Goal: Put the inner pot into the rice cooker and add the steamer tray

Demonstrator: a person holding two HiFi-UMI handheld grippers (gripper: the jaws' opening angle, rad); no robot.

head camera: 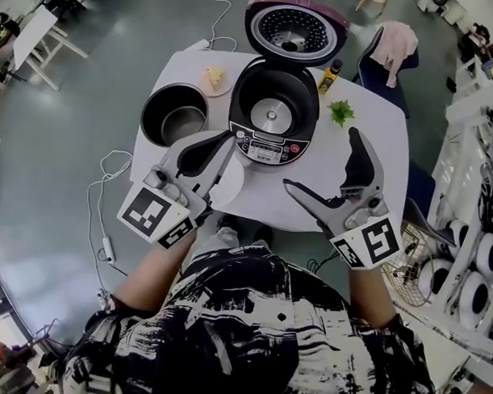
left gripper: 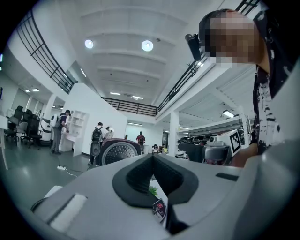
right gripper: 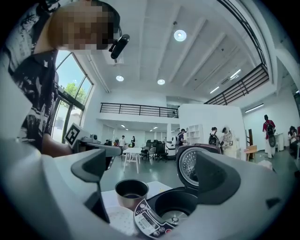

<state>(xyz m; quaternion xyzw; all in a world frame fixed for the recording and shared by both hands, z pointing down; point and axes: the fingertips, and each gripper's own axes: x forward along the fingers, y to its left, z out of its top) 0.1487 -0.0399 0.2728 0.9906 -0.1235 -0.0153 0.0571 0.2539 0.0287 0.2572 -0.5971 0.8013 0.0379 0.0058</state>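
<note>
The rice cooker (head camera: pixel 274 112) stands open at the table's middle, its lid (head camera: pixel 295 28) tipped back and its cavity bare. The metal inner pot (head camera: pixel 174 114) sits on the table to its left. A white steamer tray (head camera: pixel 231 187) lies flat by the near edge, partly under my left gripper (head camera: pixel 229 136), which hovers shut with nothing in it. My right gripper (head camera: pixel 320 158) hangs open at the cooker's front right, holding nothing. In the right gripper view, between its spread jaws (right gripper: pixel 150 168), I see the pot (right gripper: pixel 132 190), tray (right gripper: pixel 119 220) and cooker (right gripper: pixel 176 211).
A small plate with yellow food (head camera: pixel 214 78) sits behind the pot. A yellow bottle (head camera: pixel 330 75) and a green sprig (head camera: pixel 341 112) lie right of the cooker. A chair with pink cloth (head camera: pixel 393 44) stands beyond the table, and white shelving (head camera: pixel 480 200) at right.
</note>
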